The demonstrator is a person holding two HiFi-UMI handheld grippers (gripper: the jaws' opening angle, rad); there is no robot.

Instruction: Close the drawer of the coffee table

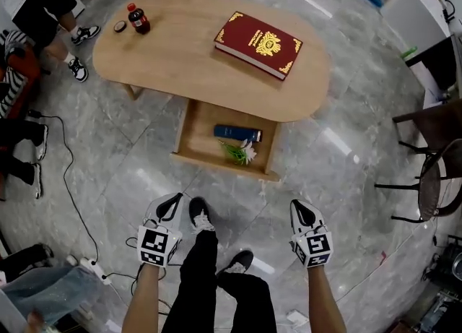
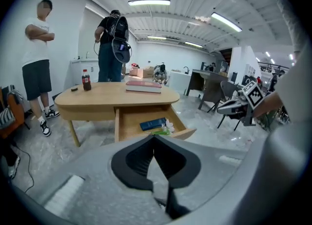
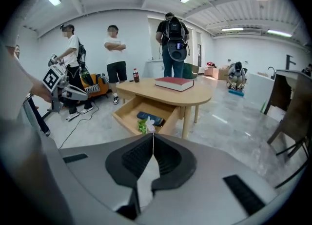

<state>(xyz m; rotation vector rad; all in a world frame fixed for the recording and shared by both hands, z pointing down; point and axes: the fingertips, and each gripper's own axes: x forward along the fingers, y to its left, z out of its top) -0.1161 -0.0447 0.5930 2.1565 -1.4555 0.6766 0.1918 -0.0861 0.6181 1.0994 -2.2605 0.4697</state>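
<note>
The person wears black trousers (image 1: 206, 274) and black, white-soled shoes (image 1: 200, 214). The left tongs (image 1: 172, 201) and right tongs (image 1: 304, 207) are white and black, each bearing a black-and-white marker cube (image 1: 157, 245).

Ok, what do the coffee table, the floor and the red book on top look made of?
Coffee table: light wood or wood veneer, matte, faint grain.
Floor: polished grey marble-look tile or stone, veined, with glossy light reflections.
Red book: hard cover, perhaps leatherette, with gold ornament.
</note>
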